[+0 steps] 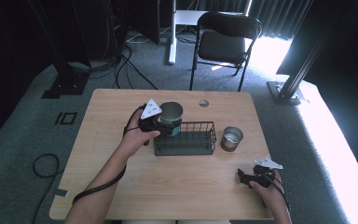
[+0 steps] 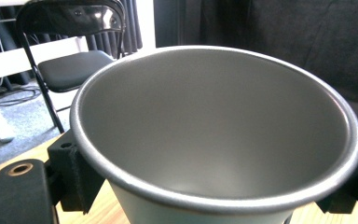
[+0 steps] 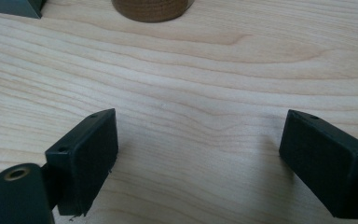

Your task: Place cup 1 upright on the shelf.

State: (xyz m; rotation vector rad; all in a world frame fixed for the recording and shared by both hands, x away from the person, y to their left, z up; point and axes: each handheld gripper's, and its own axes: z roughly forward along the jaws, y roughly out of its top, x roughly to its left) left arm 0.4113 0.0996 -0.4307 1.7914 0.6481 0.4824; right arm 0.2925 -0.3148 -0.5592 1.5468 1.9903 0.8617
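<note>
— Over the wire basket [image 1: 185,138], at its left end, what are you holding?

— You are holding a metal cup [image 1: 171,113] in your left gripper [image 1: 161,127]. Its jaws are pressing on the cup's wall from both sides, just under the rim, and the cup is sitting upright with its mouth open to the ceiling. From the left gripper view you are looking straight into the cup [image 2: 214,126]; its inside is plain grey and nothing is lying in it.

— Is the cup touching the basket?

— You are keeping it at the basket's left end, but whether its base is resting inside cannot be told from above.

— And your right hand?

— Your right gripper [image 1: 245,178] is lying low near the table's [image 1: 121,186] front right corner, well apart from the basket. Its jaws are standing wide apart with only bare wood between them. A second cup [image 1: 231,138] is standing just beside the basket's right end, upright on the table; in the right gripper view its base [image 3: 150,9] is showing at the top edge.
</note>
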